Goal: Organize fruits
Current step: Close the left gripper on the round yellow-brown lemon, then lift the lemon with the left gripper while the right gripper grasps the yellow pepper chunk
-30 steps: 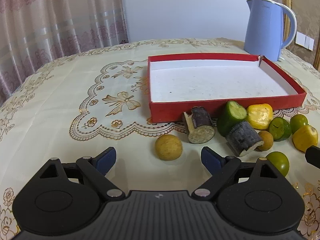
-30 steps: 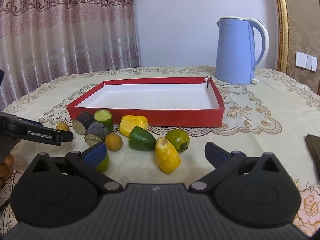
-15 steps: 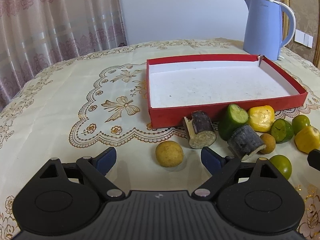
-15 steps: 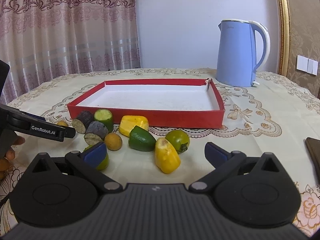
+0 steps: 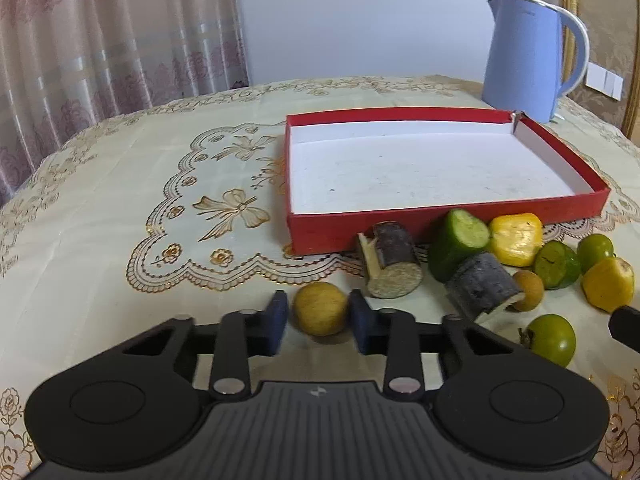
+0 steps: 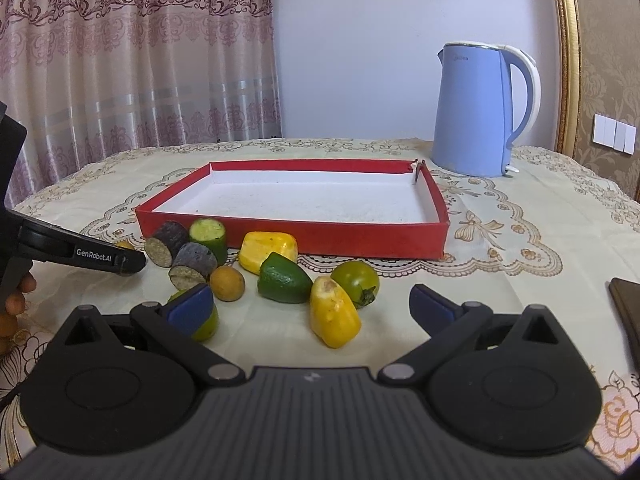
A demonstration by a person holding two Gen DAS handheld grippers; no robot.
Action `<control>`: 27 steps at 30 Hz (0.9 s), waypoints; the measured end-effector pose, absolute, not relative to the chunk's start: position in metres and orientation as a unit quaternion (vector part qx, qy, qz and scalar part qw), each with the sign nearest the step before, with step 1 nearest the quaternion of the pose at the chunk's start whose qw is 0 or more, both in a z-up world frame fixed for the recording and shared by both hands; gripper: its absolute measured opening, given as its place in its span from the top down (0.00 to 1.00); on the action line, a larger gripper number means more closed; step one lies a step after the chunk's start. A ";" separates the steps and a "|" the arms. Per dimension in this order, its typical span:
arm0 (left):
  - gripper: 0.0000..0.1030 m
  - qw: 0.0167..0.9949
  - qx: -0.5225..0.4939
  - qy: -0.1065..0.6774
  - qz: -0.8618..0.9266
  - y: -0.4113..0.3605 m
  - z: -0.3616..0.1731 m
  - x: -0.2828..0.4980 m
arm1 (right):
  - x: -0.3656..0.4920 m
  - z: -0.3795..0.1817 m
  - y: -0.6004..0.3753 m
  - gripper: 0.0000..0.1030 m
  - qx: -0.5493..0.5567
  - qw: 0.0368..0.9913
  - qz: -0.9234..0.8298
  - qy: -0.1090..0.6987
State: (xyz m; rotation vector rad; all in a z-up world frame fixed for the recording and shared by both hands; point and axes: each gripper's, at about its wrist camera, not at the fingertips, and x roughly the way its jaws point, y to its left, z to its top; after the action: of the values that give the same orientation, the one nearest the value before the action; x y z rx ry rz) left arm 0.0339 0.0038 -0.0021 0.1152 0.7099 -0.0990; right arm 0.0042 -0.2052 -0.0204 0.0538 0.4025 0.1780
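Observation:
My left gripper [image 5: 319, 318] is low over the tablecloth, its jaws closing on a small round yellow-brown fruit [image 5: 320, 306]; both blue pads touch its sides. In front of the red tray [image 5: 328, 234] lie two dark purple cane pieces [image 5: 394, 268], a green cucumber chunk [image 5: 460, 240], yellow pieces [image 5: 516, 236] and green round fruits [image 5: 550, 338]. My right gripper [image 6: 312, 312] stands open above the table, a yellow piece [image 6: 334, 314] lying ahead between its fingers, untouched. The right wrist view shows the left gripper's tip [image 6: 120, 262] at the left.
The red tray [image 6: 360, 244] has a white floor with nothing in it. A blue kettle [image 6: 480, 108] stands behind its far right corner. A dark flat object [image 6: 628, 312] lies at the right table edge. A hand [image 6: 16, 300] shows at the far left.
The left gripper's jaws have come together from wide apart onto the round yellow-brown fruit. The right gripper and the other fruits stay as they were.

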 end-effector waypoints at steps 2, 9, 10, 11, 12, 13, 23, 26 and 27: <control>0.72 0.937 0.063 0.341 -0.046 0.001 -0.003 0.032 | 0.004 -0.020 -0.206 0.00 0.026 0.976 0.088 0.198; 0.72 0.946 0.045 0.319 -0.045 0.007 0.000 0.026 | 0.003 -0.021 -0.213 0.00 0.020 0.976 0.092 0.197; 0.72 0.947 0.048 0.315 -0.041 0.006 0.001 0.025 | 0.003 -0.021 -0.214 0.00 0.020 0.975 0.094 0.199; 0.72 0.948 0.049 0.312 -0.038 0.006 0.001 0.024 | 0.003 -0.022 -0.214 0.00 0.018 0.974 0.096 0.202; 0.72 0.949 0.049 0.310 -0.037 0.006 0.000 0.023 | 0.002 -0.022 -0.214 0.00 0.013 0.974 0.103 0.204; 0.72 0.950 0.046 0.308 -0.036 0.006 -0.001 0.021 | 0.000 -0.022 -0.212 0.06 0.008 0.973 0.113 0.203; 0.72 0.951 0.046 0.303 -0.036 0.008 -0.007 0.020 | 0.013 -0.026 -0.212 0.50 -0.007 0.965 0.121 0.234; 0.72 0.952 0.050 0.299 -0.036 0.006 -0.007 0.019 | 0.020 -0.029 -0.211 0.55 -0.015 0.963 0.120 0.241; 0.72 0.953 0.050 0.298 -0.036 0.006 -0.007 0.019 | 0.021 -0.029 -0.210 0.57 -0.020 0.963 0.118 0.241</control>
State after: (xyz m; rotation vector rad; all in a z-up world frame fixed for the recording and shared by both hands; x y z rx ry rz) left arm 0.0187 0.0061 -0.0072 0.1019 0.6049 -0.0742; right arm 0.0212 -0.2102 -0.0292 -0.0399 0.4884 0.2388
